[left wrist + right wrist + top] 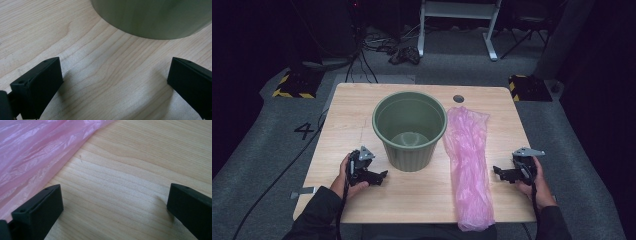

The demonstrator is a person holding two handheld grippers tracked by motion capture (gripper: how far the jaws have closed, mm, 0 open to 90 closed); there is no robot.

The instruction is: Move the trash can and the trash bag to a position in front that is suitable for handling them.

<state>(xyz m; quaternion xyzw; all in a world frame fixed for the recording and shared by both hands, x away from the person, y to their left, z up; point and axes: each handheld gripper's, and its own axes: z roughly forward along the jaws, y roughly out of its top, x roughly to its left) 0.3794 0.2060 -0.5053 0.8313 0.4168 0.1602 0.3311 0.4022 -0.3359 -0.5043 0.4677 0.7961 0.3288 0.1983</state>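
A green plastic bin (410,129) stands upright and empty in the middle of the wooden table (357,107). To its right lies a crumpled pink plastic bag (468,165), stretched from near the table's back edge to its front edge. My left gripper (382,176) rests low at the bin's front left, jaws wide apart with bare wood between them; the bin's wall (152,17) rises just ahead of it. My right gripper (497,171) sits right of the bag, pointing at it, open and empty; the bag (37,152) fills the upper left of its view.
A round cable hole (458,98) is in the table near its back edge. Grey carpet with cables, a white desk frame (457,20) and yellow-black striped blocks (292,85) lie beyond the table.
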